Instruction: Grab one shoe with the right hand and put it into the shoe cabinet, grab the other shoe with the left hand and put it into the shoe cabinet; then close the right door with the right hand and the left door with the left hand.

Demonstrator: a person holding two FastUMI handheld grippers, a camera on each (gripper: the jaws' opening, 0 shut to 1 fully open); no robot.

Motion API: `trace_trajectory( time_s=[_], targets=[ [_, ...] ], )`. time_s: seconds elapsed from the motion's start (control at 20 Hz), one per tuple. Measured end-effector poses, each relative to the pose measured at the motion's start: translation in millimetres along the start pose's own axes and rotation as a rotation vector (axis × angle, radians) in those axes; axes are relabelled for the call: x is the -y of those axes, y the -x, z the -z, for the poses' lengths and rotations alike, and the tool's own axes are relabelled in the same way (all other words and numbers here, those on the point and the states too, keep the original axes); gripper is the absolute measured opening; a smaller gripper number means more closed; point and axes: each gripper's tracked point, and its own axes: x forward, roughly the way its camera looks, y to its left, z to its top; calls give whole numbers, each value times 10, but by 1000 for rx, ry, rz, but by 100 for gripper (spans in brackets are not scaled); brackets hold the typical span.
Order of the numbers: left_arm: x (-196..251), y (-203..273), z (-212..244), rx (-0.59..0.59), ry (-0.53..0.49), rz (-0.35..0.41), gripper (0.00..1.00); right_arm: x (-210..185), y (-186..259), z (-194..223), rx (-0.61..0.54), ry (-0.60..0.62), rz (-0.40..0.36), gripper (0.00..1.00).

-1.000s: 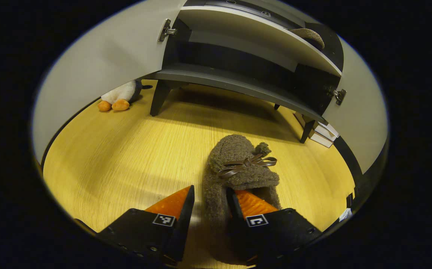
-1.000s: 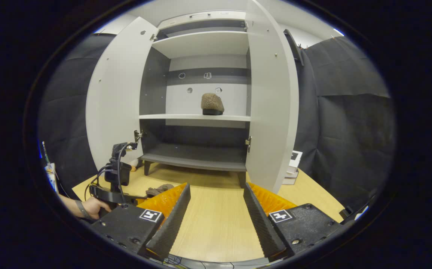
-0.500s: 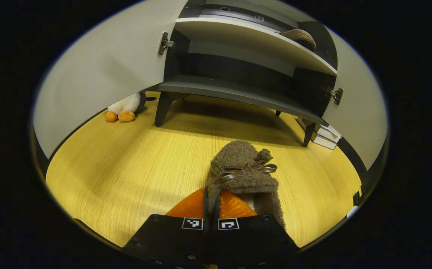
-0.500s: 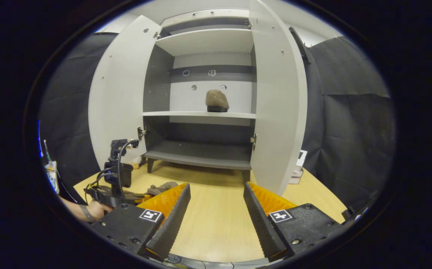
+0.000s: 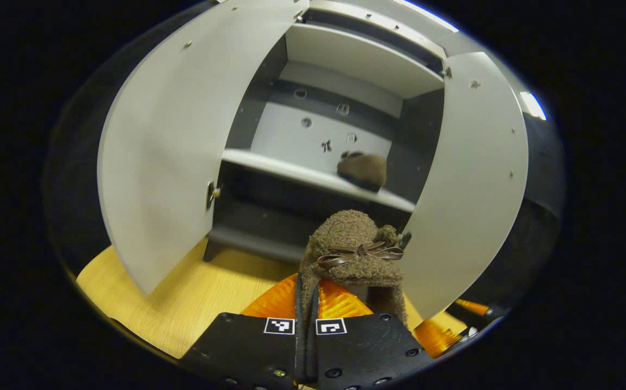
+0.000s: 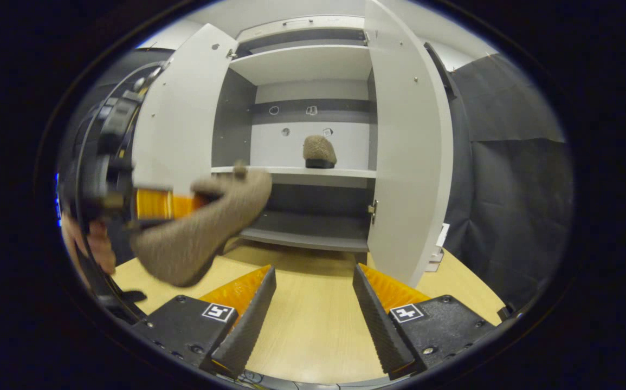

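Left gripper clamped and raised; right gripper parted and low.

In the left gripper view, the left gripper [image 5: 306, 303] has its two fingers drawn together at the bottom centre, pinching the rim of a fuzzy brown slipper [image 5: 353, 254] that sticks up ahead of them. From the right gripper view that same gripper sits off to the left, lifted above the worktop [image 6: 313, 319] and blurred, with the person's hand [image 6: 93, 246] below and behind it. The right gripper [image 6: 313, 303] points forward, its fingers spread wide apart with bare worktop between them, gripping nothing.
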Motion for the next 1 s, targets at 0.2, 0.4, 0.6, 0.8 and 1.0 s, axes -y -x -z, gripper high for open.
trace_trajectory(
  time_s=[0.2,0.4,0.6,0.8,1.0],
  targets=[
    [16,-732,-1025,125,-16,-41,0,-15,57,-29,14,-4,-5,90],
    [-160,-1536,-1514,103,-8,-114,0,83,122,-34,20,-21,23,90],
    [-294,-2328,-1548,-47,51,-162,0,119,121,-30,9,-42,44,90],
    [-513,-2820,-1432,-144,-42,-253,0,215,124,-20,7,-58,69,90],
    [-571,-3053,-1227,-232,12,-280,1,323,101,12,-3,-82,96,90]
  ],
)
